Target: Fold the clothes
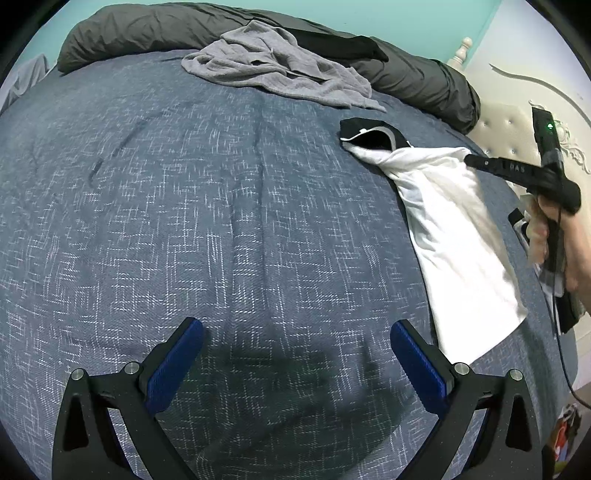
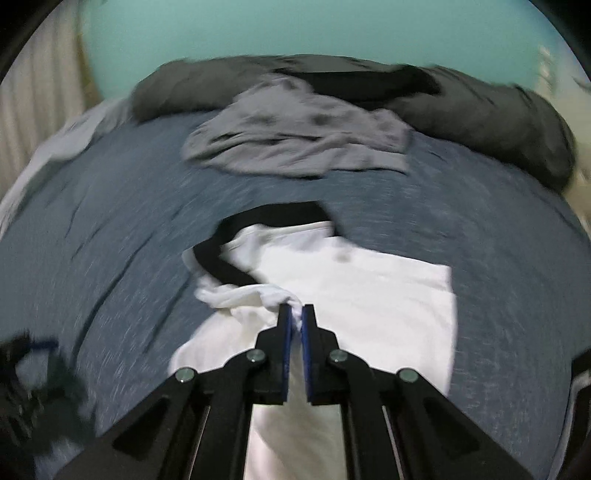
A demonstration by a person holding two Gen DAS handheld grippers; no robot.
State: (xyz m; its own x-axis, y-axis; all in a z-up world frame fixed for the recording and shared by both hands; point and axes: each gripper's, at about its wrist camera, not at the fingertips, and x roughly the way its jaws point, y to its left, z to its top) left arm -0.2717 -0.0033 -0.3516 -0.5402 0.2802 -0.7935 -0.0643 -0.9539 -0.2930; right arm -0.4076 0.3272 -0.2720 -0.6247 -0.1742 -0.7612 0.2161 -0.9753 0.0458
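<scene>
A white T-shirt (image 1: 454, 229) with a black collar (image 1: 364, 134) lies partly folded on the right side of the blue bedspread (image 1: 184, 184). In the right wrist view my right gripper (image 2: 296, 312) is shut on a bunched fold of the white T-shirt (image 2: 369, 295), just below the black collar (image 2: 229, 269). The left wrist view shows that right gripper (image 1: 469, 159) from the side, with a hand (image 1: 565, 240) on its grip. My left gripper (image 1: 295, 326) is open above bare bedspread, left of the shirt's hem, with nothing between its fingers.
A crumpled grey garment (image 1: 280, 70) lies at the far side of the bed, with a black garment (image 1: 332, 40) behind it on dark grey bedding (image 1: 147, 33). A tufted headboard (image 1: 509, 133) stands at the right. The teal wall (image 2: 295, 29) is beyond.
</scene>
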